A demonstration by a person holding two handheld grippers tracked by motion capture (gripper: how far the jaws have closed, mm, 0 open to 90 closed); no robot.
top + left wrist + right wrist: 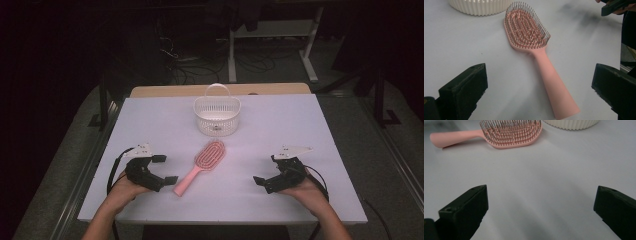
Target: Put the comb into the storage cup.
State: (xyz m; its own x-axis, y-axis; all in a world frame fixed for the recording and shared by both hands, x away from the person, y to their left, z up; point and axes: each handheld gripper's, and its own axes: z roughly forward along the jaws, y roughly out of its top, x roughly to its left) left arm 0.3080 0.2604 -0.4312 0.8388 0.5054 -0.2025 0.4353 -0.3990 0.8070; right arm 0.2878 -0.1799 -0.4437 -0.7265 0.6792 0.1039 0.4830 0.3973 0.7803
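Observation:
A pink hairbrush (202, 162) lies bristles up in the middle of the white table (300, 130), its handle pointing toward the near left. My left gripper (165, 169) rests just left of the handle, open. In the left gripper view the hairbrush (531, 37) lies ahead with its handle running down between the wide jaws of my left gripper (540, 75), untouched. My right gripper (265, 169) sits open to the right of the brush. In the right gripper view the hairbrush (509, 132) lies far ahead of my right gripper (540, 197), with bare table between the jaws.
A white slatted basket (217, 125) with a hoop handle stands beyond the brush head, near the table's far edge; its wall appears as the basket (479, 6) and the basket (571, 123). Dark floor, cables and a table frame lie behind.

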